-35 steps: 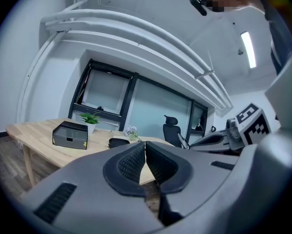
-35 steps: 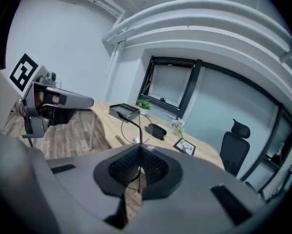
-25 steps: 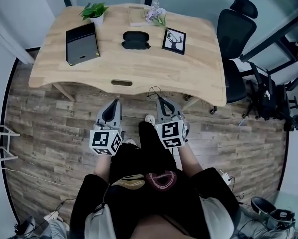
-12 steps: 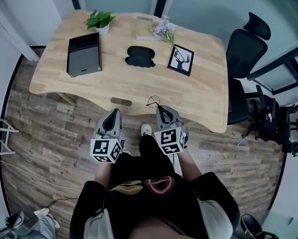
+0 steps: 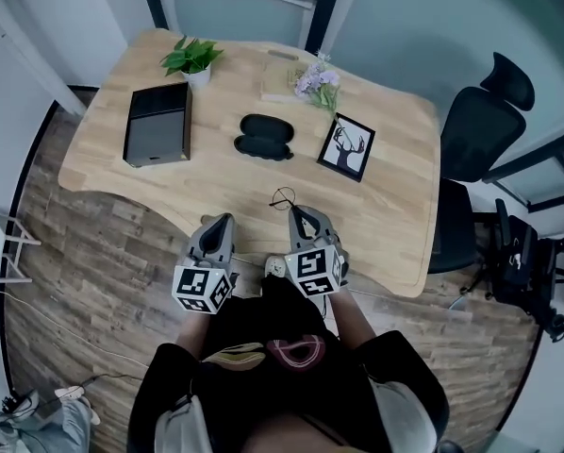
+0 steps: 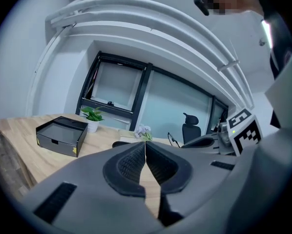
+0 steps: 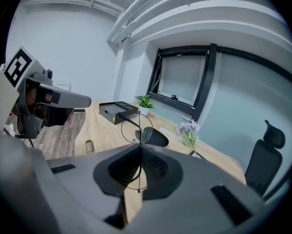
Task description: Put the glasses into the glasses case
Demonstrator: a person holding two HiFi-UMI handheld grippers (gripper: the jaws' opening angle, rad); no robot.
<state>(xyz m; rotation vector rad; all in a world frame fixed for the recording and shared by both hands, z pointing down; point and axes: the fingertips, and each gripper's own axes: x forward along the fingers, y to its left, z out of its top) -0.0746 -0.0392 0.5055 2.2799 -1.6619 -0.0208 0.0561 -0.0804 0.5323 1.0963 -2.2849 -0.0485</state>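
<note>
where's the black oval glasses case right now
In the head view, the black oval glasses case lies on the wooden table between the black box at left and the framed deer picture at right.

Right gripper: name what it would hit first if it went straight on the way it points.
Probably the case on the table, just beyond the glasses in its jaws. Depth is unclear, so bare table short of it may come first.

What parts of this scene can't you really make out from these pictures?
- Glasses: head view, only a thin loop past the right gripper, too small for detail.
- Glasses case: head view, inside too dark and small to read.
- Left gripper view: jaws hide nearly all of that case.
</note>
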